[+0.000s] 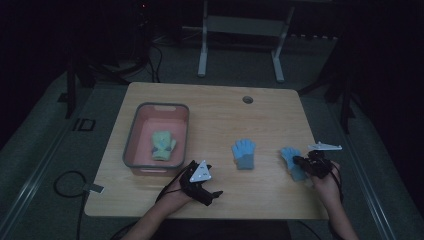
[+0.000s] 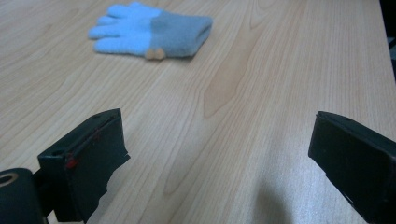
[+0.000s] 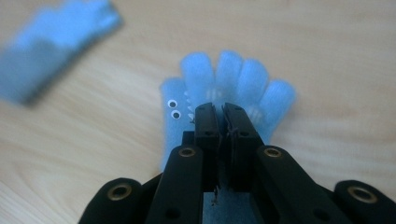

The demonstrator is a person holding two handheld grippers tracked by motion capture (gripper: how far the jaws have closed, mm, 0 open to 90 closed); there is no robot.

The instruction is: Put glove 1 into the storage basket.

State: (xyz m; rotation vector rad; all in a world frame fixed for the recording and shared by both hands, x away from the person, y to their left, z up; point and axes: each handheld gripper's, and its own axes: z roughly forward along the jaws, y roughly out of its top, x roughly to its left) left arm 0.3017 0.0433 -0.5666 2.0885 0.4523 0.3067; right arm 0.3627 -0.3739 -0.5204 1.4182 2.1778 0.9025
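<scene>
Two blue gloves lie on the wooden table [image 1: 220,120]. The right-hand glove [image 1: 289,155], pale blue with small googly eyes [image 3: 243,79], is pinched in its middle by my right gripper [image 1: 299,161] [image 3: 220,109], whose jaws are pressed together on the fabric. The other blue glove [image 1: 244,153] [image 2: 149,35] has a grey cuff and lies flat at the table's centre; it also appears as a blur [image 3: 51,51] at the upper left of the right gripper view. My left gripper [image 1: 214,196] [image 2: 219,154] hovers low near the front edge, open and holding nothing.
A grey-rimmed pink bin [image 1: 131,142] sits on the left of the table with a green glove [image 1: 163,145] inside. A cable hole [image 1: 247,99] is at the back of the table. The room around the table is dark, with a frame's legs behind.
</scene>
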